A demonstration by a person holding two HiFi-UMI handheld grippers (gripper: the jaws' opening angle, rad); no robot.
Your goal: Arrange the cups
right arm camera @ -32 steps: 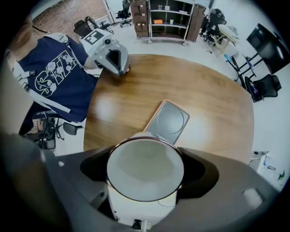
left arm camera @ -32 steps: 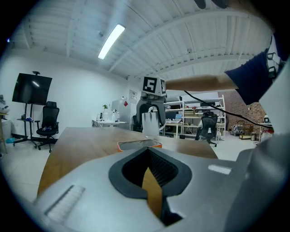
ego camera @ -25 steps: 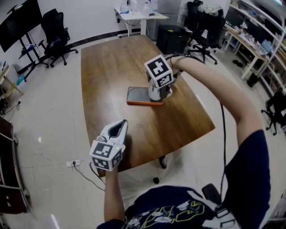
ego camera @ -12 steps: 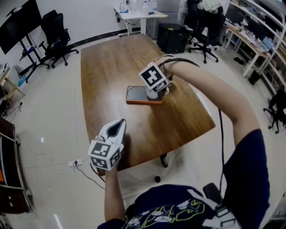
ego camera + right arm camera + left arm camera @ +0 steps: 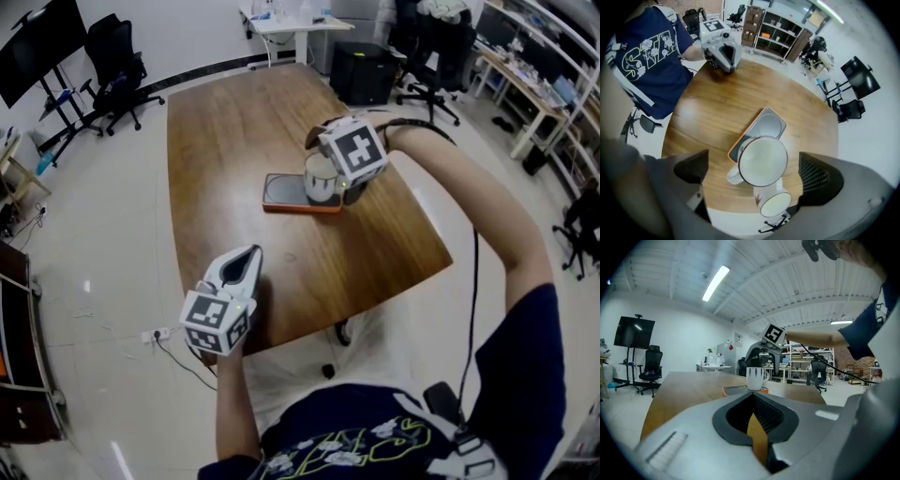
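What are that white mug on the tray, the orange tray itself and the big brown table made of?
White mug with a dark rim: probably glazed ceramic, smooth and glossy.
Orange-rimmed tray with a grey inside: looks like smooth plastic or rubber; can't tell which.
Brown table: wood or wood veneer, with grain streaks showing and a varnished sheen from the lights.

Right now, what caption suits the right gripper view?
Right gripper, jaws just opening clear of a white mug between them on an orange tray, second mug beside it.

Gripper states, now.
Left gripper: shut, empty.
Right gripper: open, jaws just opened wider, white cup between them, not gripped.
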